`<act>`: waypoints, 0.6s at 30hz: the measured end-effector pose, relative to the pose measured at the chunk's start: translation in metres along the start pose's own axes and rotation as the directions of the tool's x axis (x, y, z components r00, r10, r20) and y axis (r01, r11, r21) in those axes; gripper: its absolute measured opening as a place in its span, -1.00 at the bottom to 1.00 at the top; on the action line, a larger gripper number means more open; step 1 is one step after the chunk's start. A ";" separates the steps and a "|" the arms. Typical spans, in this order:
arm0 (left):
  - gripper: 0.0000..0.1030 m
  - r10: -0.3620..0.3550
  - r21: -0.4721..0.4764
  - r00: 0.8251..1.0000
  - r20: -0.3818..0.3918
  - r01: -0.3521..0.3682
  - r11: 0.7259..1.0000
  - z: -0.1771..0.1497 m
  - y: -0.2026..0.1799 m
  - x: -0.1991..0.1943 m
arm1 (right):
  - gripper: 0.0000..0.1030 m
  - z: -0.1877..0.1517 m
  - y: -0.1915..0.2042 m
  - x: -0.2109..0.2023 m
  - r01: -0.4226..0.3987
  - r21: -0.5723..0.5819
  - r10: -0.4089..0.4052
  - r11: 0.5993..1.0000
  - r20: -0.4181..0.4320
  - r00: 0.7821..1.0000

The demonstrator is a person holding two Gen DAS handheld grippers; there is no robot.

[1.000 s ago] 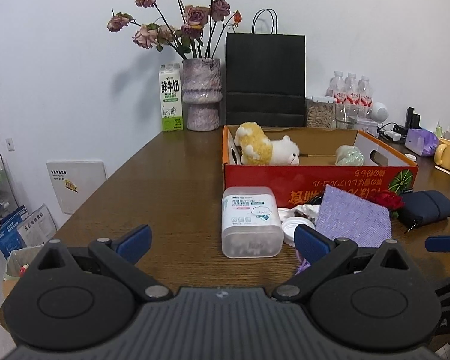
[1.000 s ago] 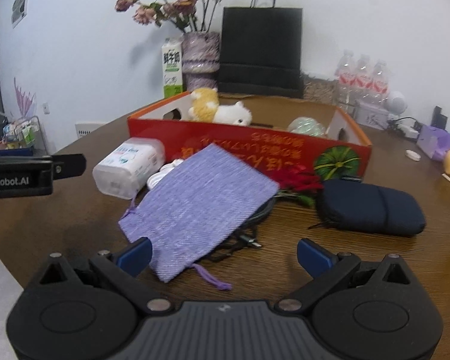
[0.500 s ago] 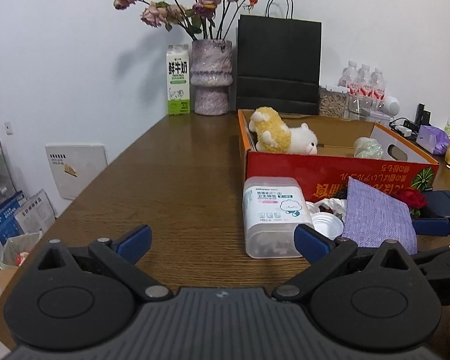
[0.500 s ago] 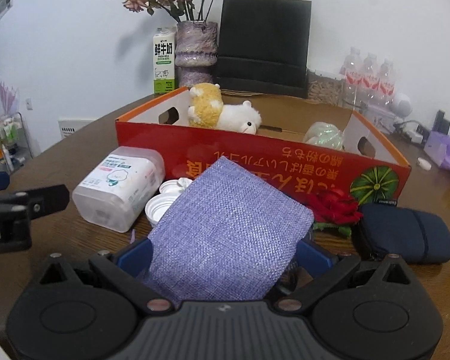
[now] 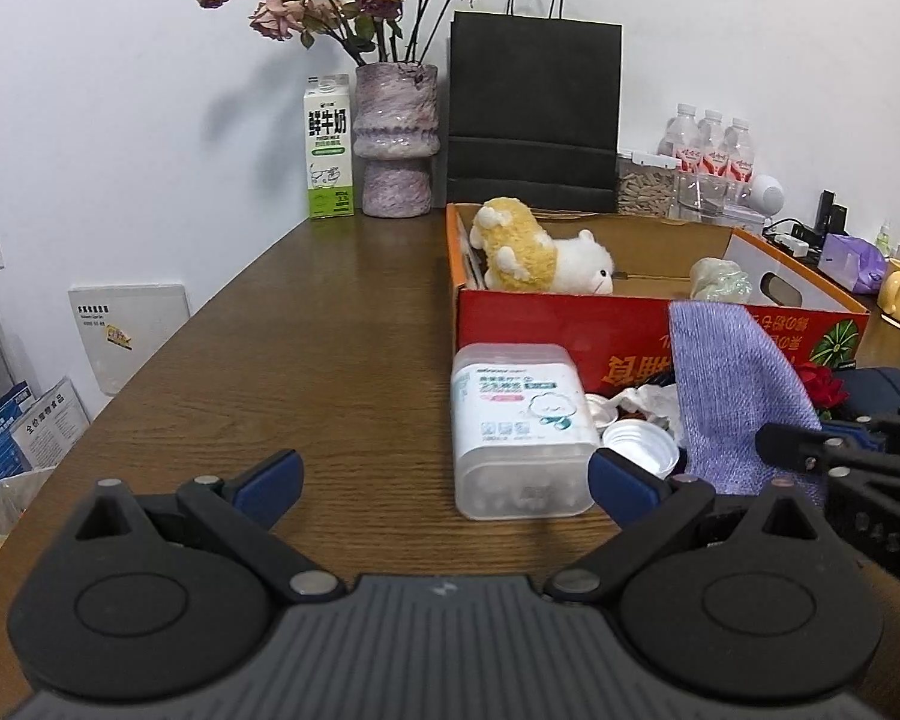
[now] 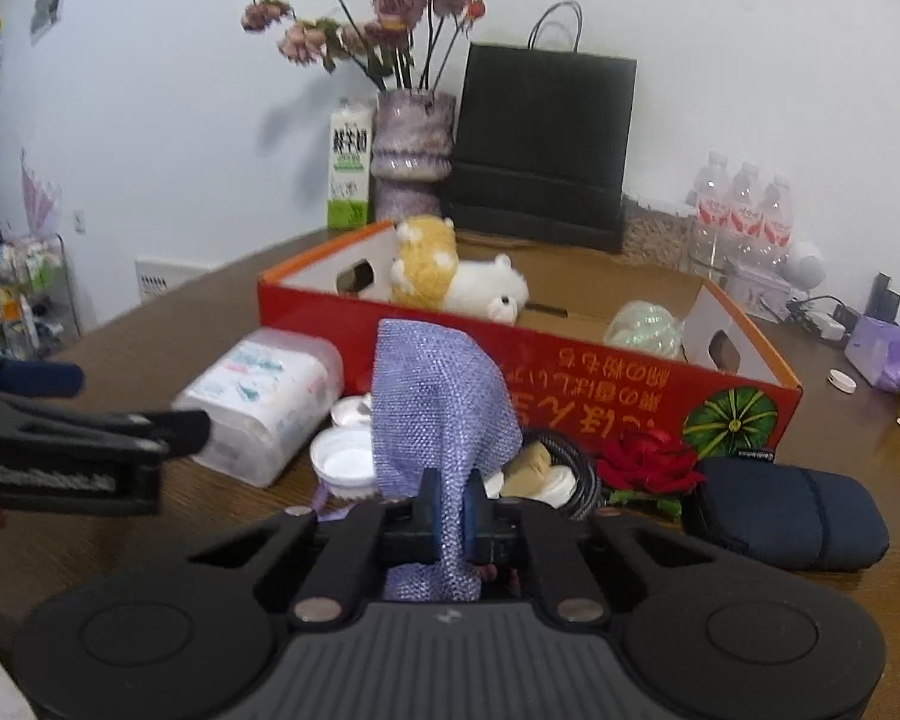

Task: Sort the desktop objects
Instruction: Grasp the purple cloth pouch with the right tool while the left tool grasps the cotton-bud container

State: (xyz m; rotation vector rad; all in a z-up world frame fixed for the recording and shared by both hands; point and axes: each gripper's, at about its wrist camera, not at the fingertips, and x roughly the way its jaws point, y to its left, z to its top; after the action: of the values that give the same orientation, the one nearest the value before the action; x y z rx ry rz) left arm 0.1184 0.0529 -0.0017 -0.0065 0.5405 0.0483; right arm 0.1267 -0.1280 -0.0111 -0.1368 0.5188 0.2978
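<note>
My right gripper [image 6: 448,510] is shut on a purple woven pouch [image 6: 435,402] and holds it up off the table in front of the red cardboard box [image 6: 570,360]; the pouch also shows in the left wrist view [image 5: 732,396]. My left gripper [image 5: 444,480] is open and empty, just short of a clear plastic container of cotton swabs [image 5: 519,426] lying on the wooden table [image 5: 306,372]. The box [image 5: 570,324] holds a plush alpaca [image 5: 534,258] and a pale green ball [image 6: 645,324].
White lids [image 6: 345,459], a black cable [image 6: 576,477], a red fabric rose [image 6: 648,465] and a dark blue case [image 6: 786,519] lie before the box. A vase [image 5: 396,138], milk carton [image 5: 328,147], black paper bag [image 5: 534,108] and water bottles [image 5: 714,150] stand at the back.
My right gripper closed on the purple pouch and lifted it off the pile. My left gripper moved closer to the swab container and stayed open.
</note>
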 end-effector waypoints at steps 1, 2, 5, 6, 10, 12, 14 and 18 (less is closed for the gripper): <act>1.00 -0.004 0.000 1.000 -0.003 0.004 1.000 0.002 -0.002 0.002 | -0.89 0.001 -0.003 -0.003 -0.014 0.010 0.014 1.000 0.009 1.000; 1.00 -0.007 0.000 1.000 -0.006 0.007 1.000 0.003 -0.004 0.004 | -0.89 0.003 -0.006 -0.006 -0.033 0.025 0.033 0.999 0.018 0.999; 1.00 -0.010 0.004 1.000 -0.017 0.010 1.000 0.009 -0.012 0.013 | -0.89 0.007 -0.014 -0.014 -0.045 0.051 0.043 0.998 0.047 0.998; 1.00 -0.003 0.003 1.000 -0.024 0.003 1.000 0.012 -0.014 0.019 | -0.89 0.008 -0.018 -0.015 -0.044 0.058 0.041 0.997 0.052 0.998; 1.00 0.013 -0.009 0.998 -0.054 -0.014 1.000 0.020 -0.023 0.040 | -0.89 0.010 -0.031 -0.016 -0.033 0.093 0.028 0.995 0.058 0.998; 0.94 0.015 -0.016 0.997 -0.075 -0.017 1.000 0.022 -0.026 0.050 | -0.89 0.011 -0.036 -0.016 -0.030 0.101 0.024 0.994 0.058 0.998; 0.66 0.014 -0.035 0.996 -0.093 -0.017 0.999 0.021 -0.026 0.056 | -0.89 0.010 -0.039 -0.015 -0.032 0.101 0.026 0.994 0.055 0.998; 0.29 -0.006 -0.075 0.992 -0.125 -0.004 0.997 0.018 -0.024 0.063 | -0.89 0.007 -0.043 -0.010 -0.040 0.100 0.037 0.994 0.039 0.999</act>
State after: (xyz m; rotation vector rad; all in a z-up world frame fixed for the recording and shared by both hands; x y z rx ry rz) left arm 0.1825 0.0317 -0.0188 -0.0837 0.6639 0.0674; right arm 0.1354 -0.1702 0.0029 -0.0236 0.4990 0.3106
